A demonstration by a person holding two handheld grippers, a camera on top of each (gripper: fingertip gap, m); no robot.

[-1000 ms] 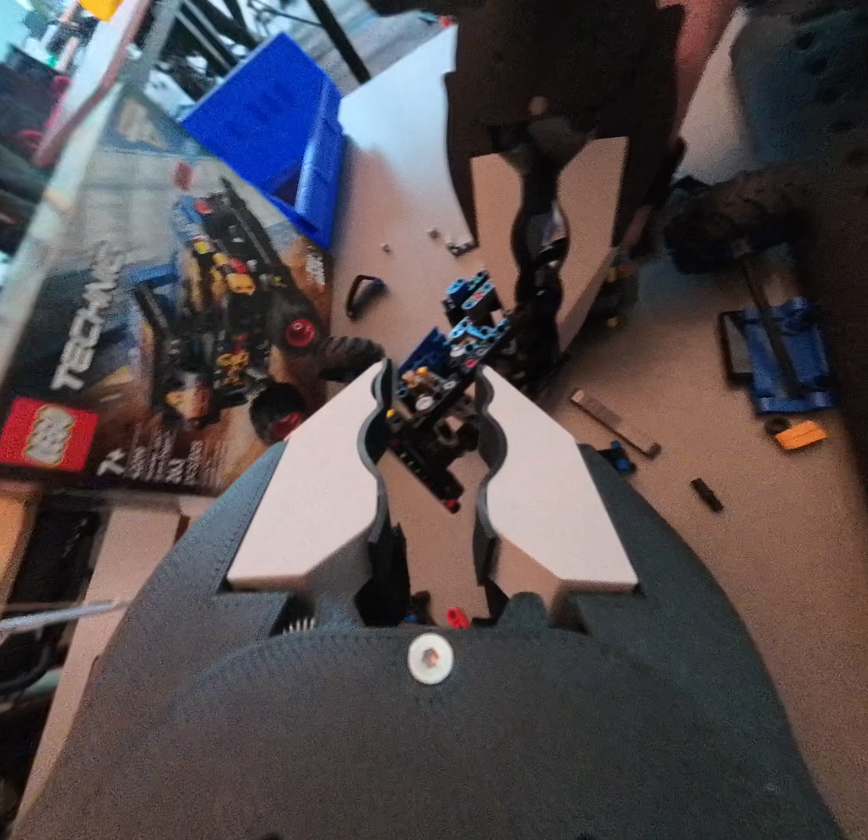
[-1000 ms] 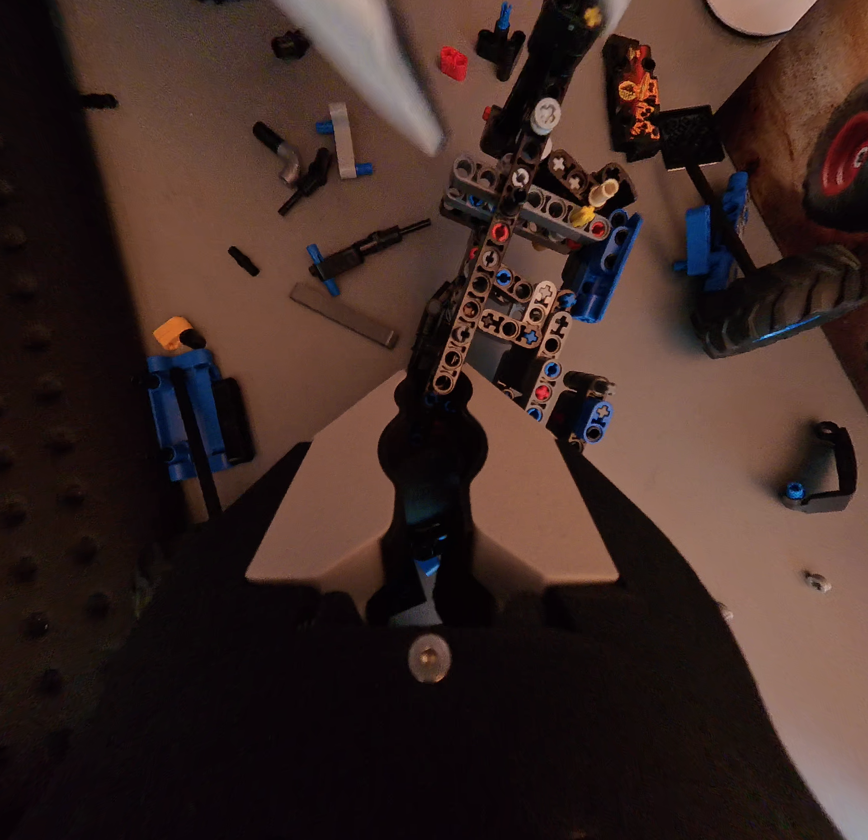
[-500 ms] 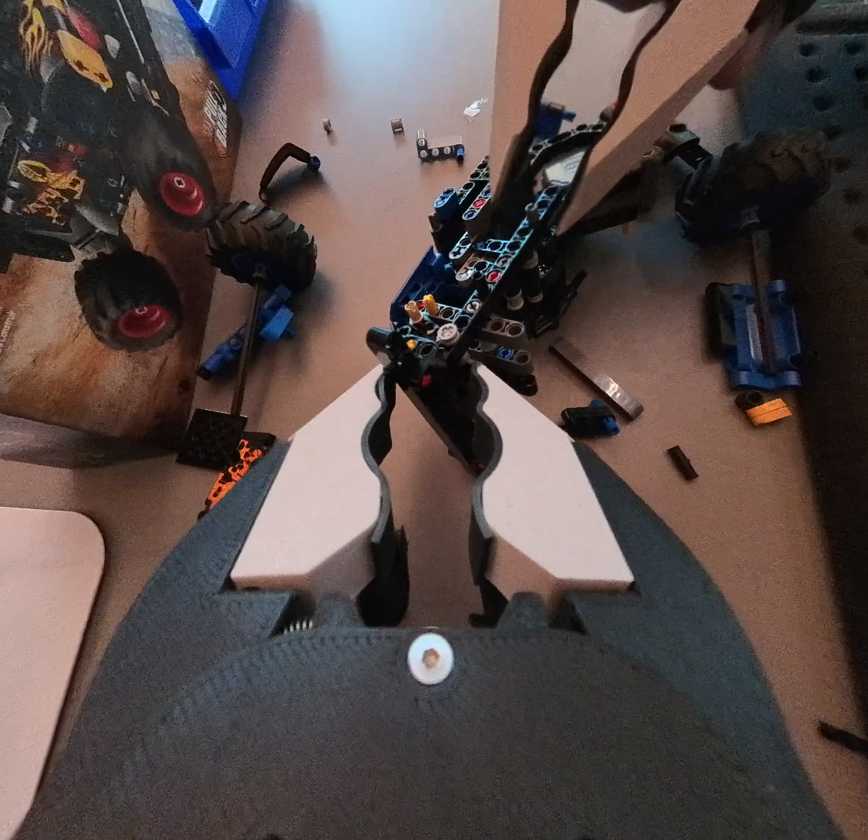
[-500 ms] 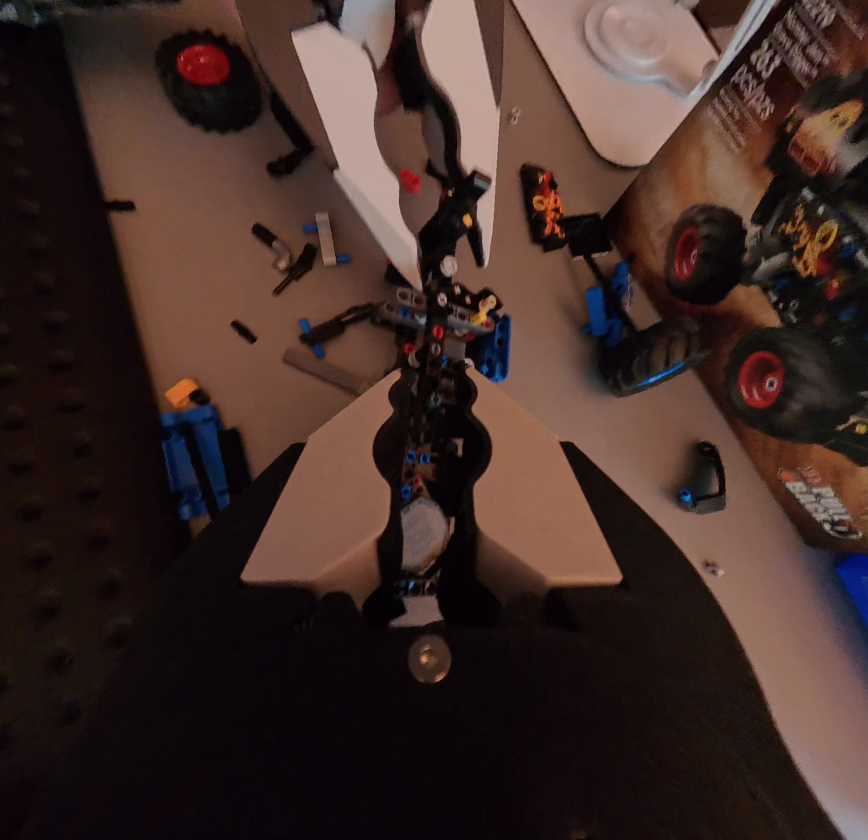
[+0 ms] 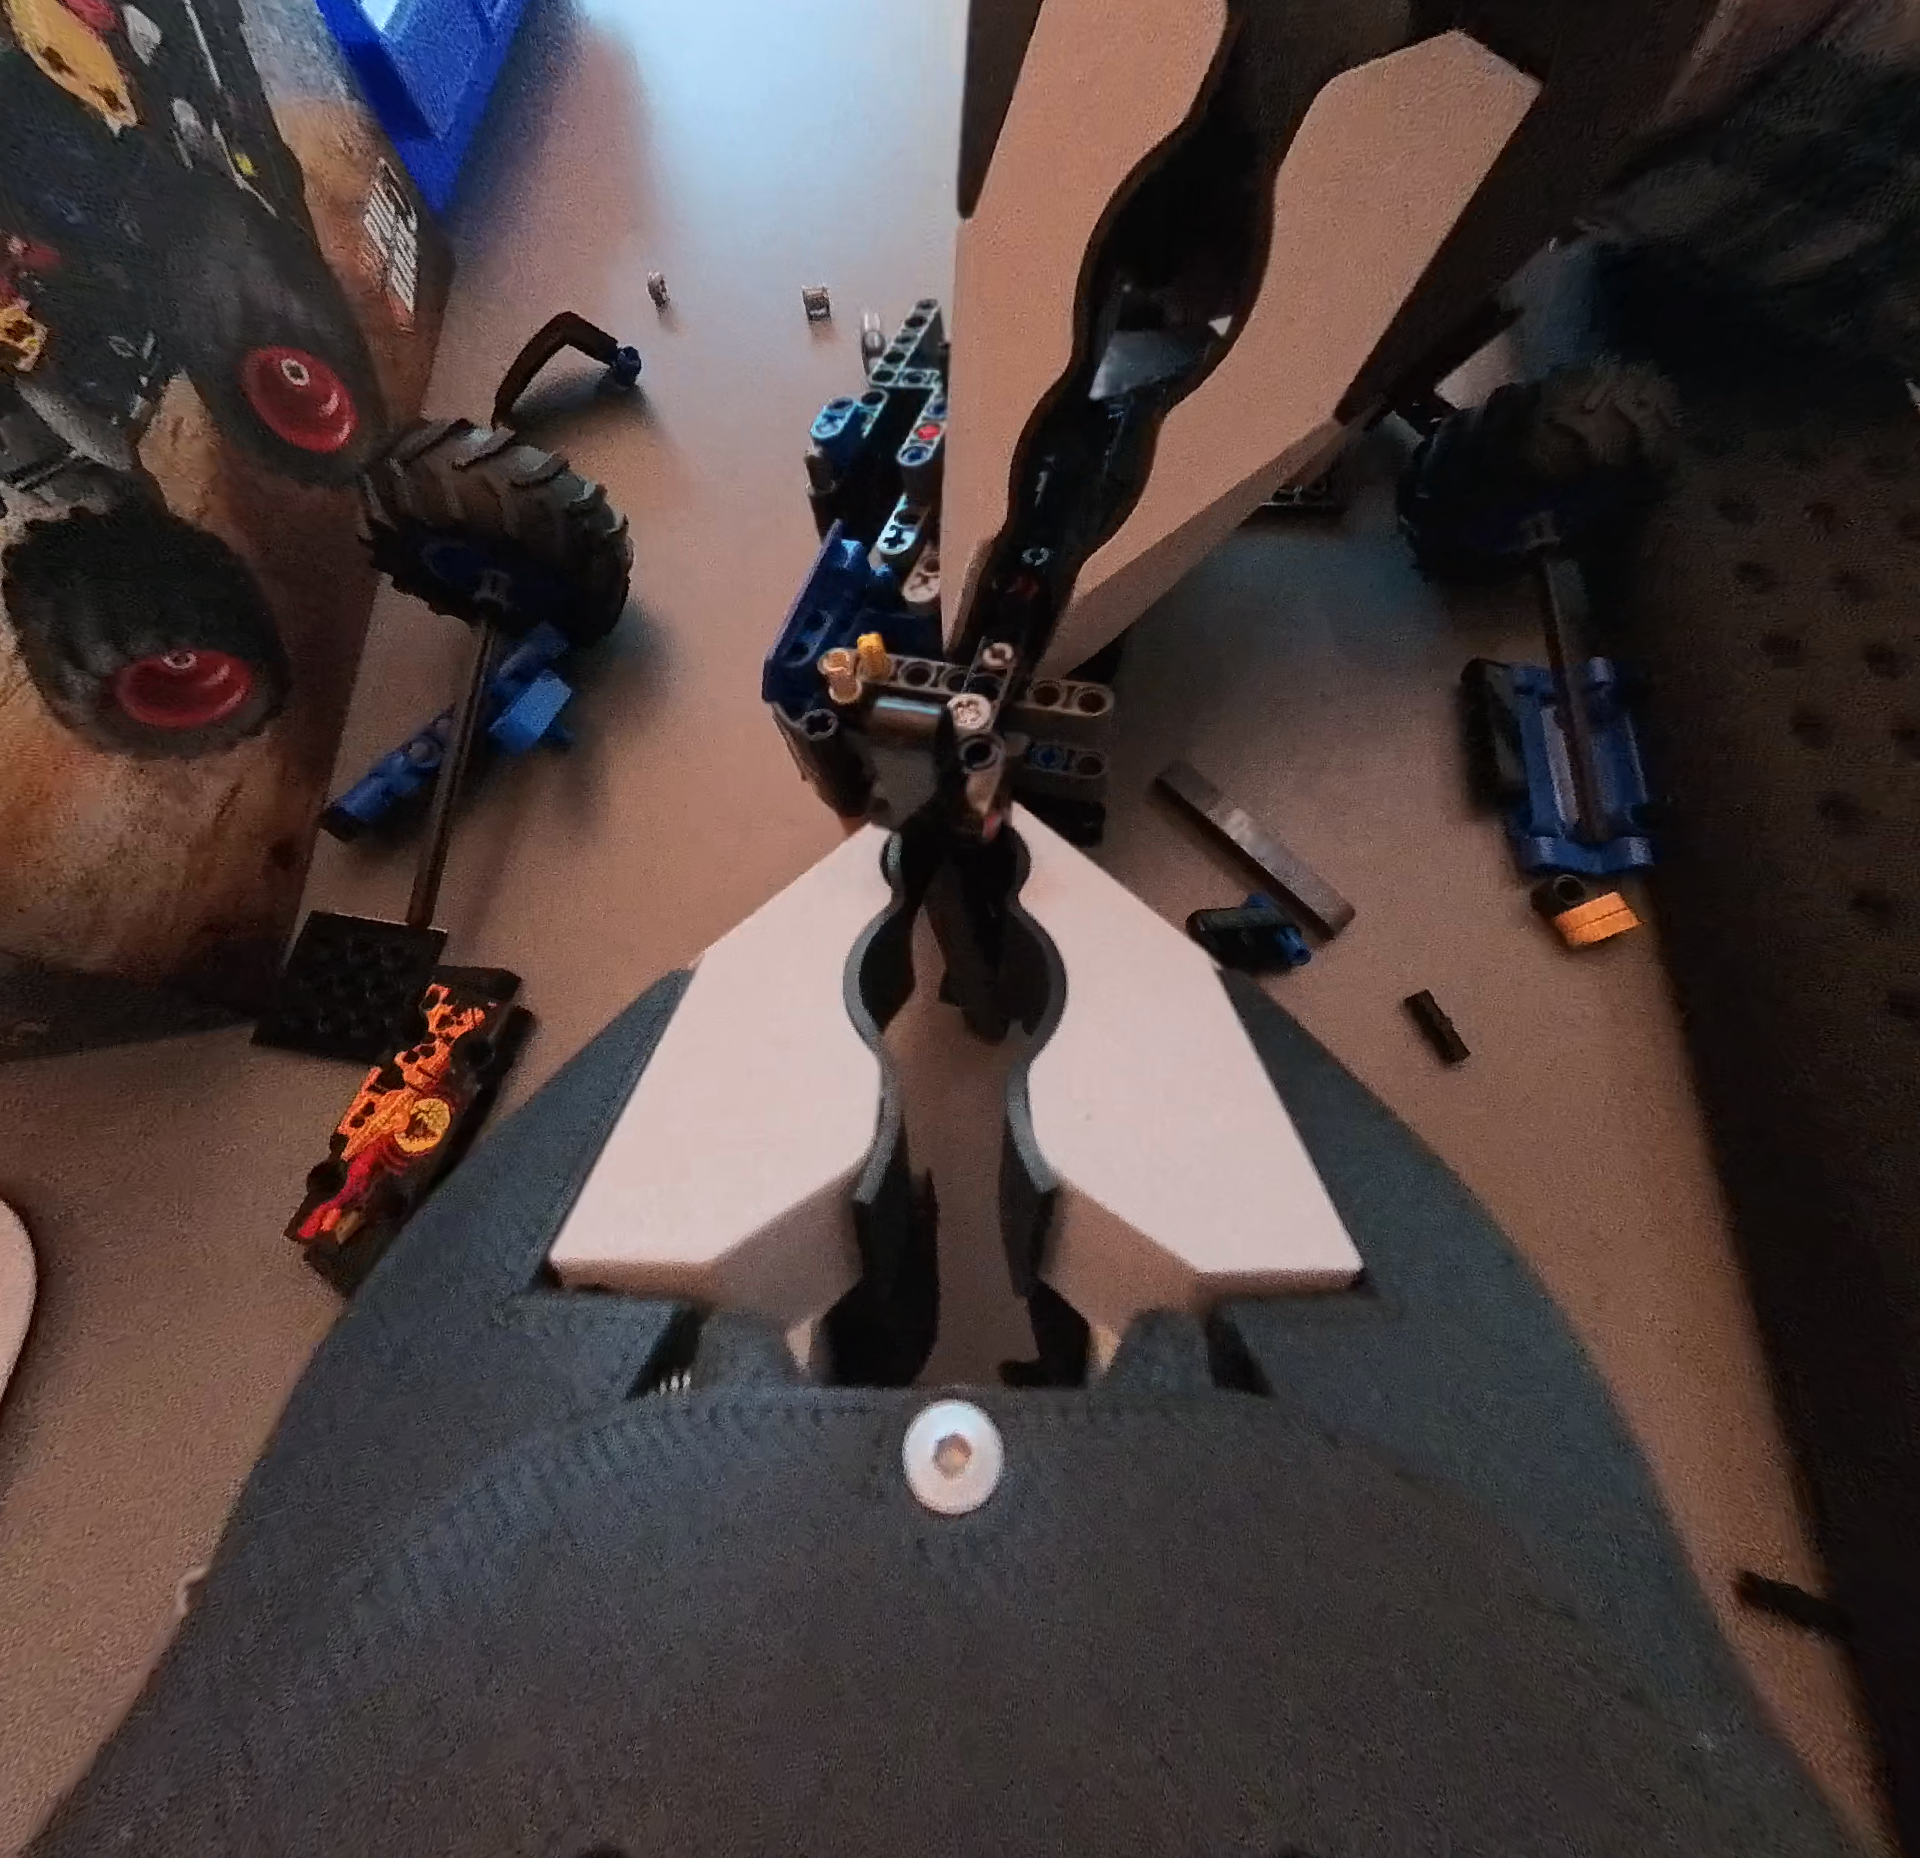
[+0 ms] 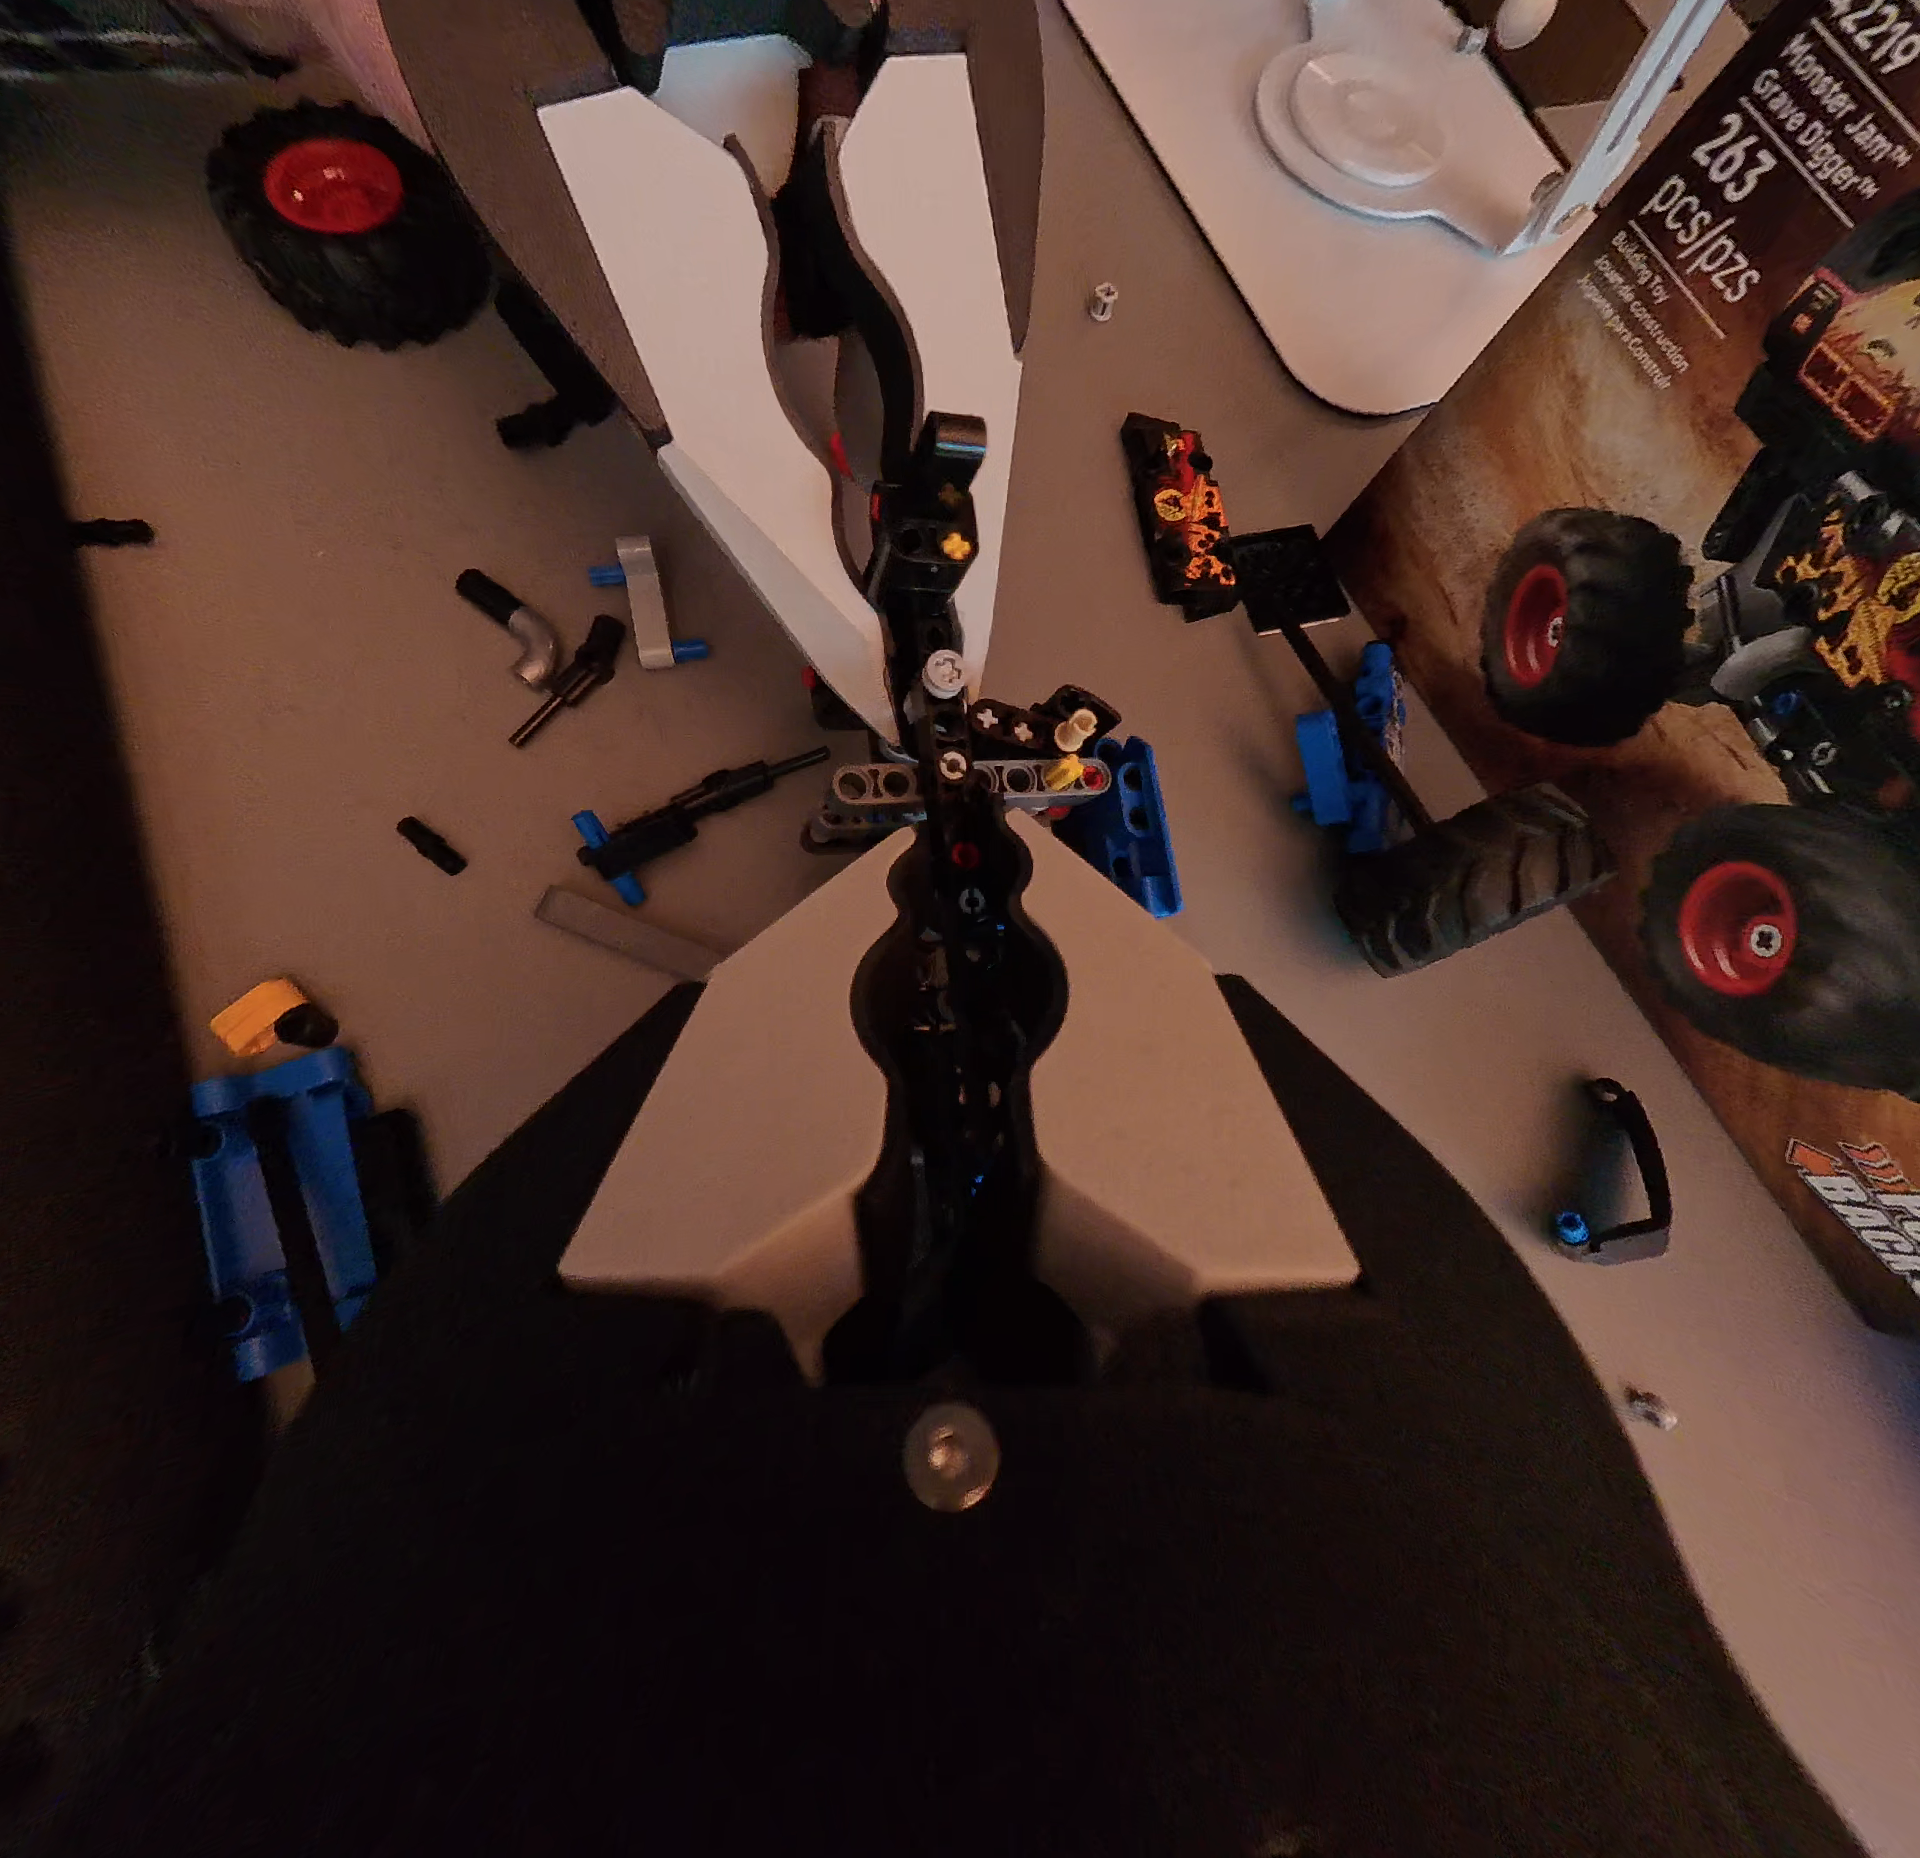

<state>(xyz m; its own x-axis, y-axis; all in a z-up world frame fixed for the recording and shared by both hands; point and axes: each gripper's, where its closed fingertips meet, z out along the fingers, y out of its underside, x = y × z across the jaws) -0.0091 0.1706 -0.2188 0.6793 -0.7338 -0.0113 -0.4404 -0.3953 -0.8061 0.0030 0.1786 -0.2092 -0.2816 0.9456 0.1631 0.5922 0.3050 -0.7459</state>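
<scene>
Since half a second ago the left gripper point(image 5: 956, 852) has narrowed its jaws, which stood wider around the black beam, and the brick assembly point(image 5: 935, 686) has turned to sit square between the two grippers.

Far left of the assembly, a printed toy box point(image 5: 156, 561) lies on the worktop point(image 5: 707, 198), with a blue bin point(image 5: 416, 63) behind it. Nearer the assembly, on its left, a loose tyre point(image 5: 499, 530) sits on a black axle. A flame-printed panel point(image 5: 405, 1112) lies in front of that, beside the left gripper's body.

In the middle, the assembly is held off the worktop from both ends. The left gripper is closed to a narrow gap on the black beam that sticks out of the assembly's near end. In the right wrist view its pale fingers point(image 6: 727, 406) flank that same beam. The right gripper point(image 6: 961, 852) is clamped on the opposite end, its jaws almost together, with the dark, studded frame running back between them. From the left wrist view it reaches in from above and behind the assembly. The grey cross-beam with yellow and tan pegs lies between the two sets of fingertips.

Right of the assembly lies a flat grey strip point(image 5: 1247, 842), then a blue block point(image 5: 1558, 759) with an orange piece point(image 5: 1590, 915) just beside it. A second tyre point(image 5: 1527, 478) sits behind them.
</scene>
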